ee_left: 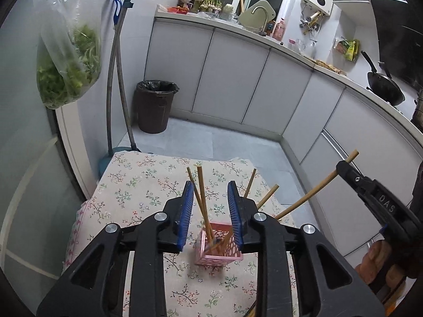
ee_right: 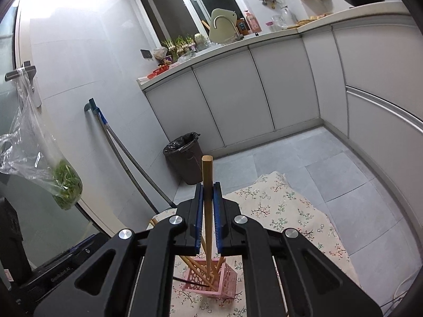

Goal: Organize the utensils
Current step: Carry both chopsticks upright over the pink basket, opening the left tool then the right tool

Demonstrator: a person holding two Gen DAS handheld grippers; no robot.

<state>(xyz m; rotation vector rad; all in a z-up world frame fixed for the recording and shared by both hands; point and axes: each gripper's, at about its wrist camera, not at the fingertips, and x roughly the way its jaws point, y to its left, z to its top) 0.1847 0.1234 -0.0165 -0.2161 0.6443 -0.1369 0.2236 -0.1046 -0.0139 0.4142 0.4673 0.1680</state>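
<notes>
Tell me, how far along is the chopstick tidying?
Several chopsticks already stand in the pink basket. The left gripper is open around them, gripping nothing. The right gripper holds one more chopstick, not yet dropped in. Whether others remain is not visible.

My left wrist camera looked down along my left claw, close above the pink basket; my right one faced likewise from beside it, both sharing basket, flowered cloth, cabinets

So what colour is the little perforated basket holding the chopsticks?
Pink, seen best in the left wrist view: the small perforated plastic basket.
</notes>
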